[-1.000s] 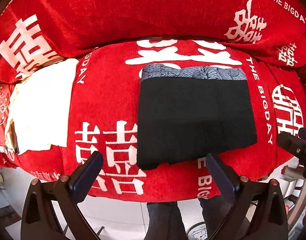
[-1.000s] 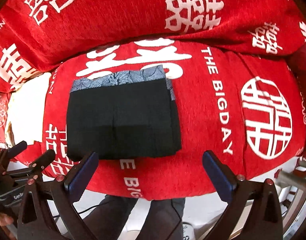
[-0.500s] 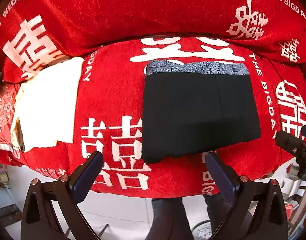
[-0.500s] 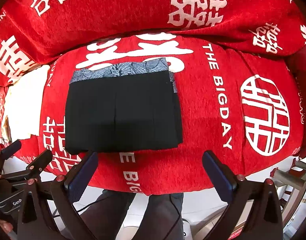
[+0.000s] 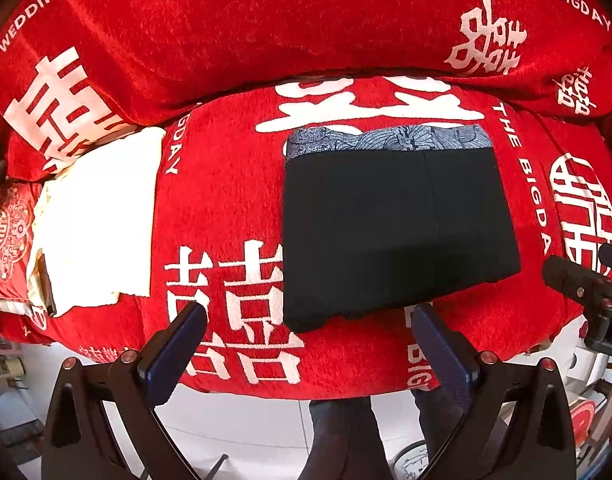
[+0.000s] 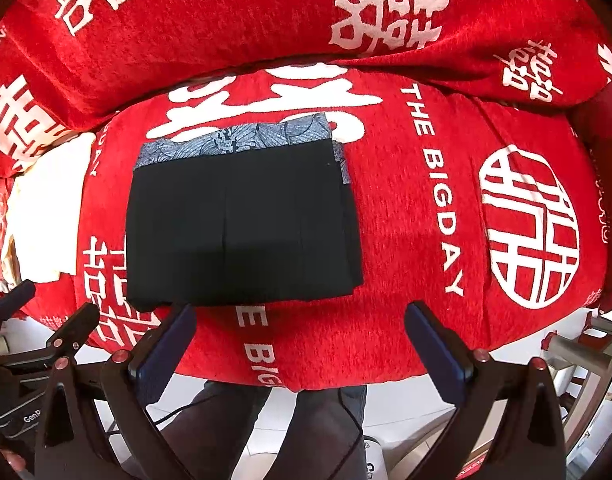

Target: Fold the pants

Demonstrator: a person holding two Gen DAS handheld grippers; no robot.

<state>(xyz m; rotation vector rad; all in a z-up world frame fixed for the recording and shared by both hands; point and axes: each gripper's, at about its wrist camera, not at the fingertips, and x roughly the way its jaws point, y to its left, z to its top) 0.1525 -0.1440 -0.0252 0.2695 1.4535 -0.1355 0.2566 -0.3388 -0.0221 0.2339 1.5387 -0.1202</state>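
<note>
Now the black pants (image 5: 394,232) lie folded flat on the red sofa (image 5: 226,208), long side going left to right, straight ahead of both my tongs. My left tongs (image 5: 306,340) and right tongs (image 6: 302,340) are spread wide, holding nothing. The right ones look a bit nearer.

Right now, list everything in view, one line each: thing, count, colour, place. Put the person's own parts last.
folded pants: 1, black with blue-grey patterned band at the far edge, middle of the seat cushion.
cream cloth: 1, cream, left of the pants, apart from them.
seat cushion: 1, red with white lettering, under both.
back cushion: 1, red with white characters, behind the seat.
legs: dark trousers, below the seat's front edge.
left gripper: 1, black, open, empty.
right gripper: 1, black, open, empty.
</note>
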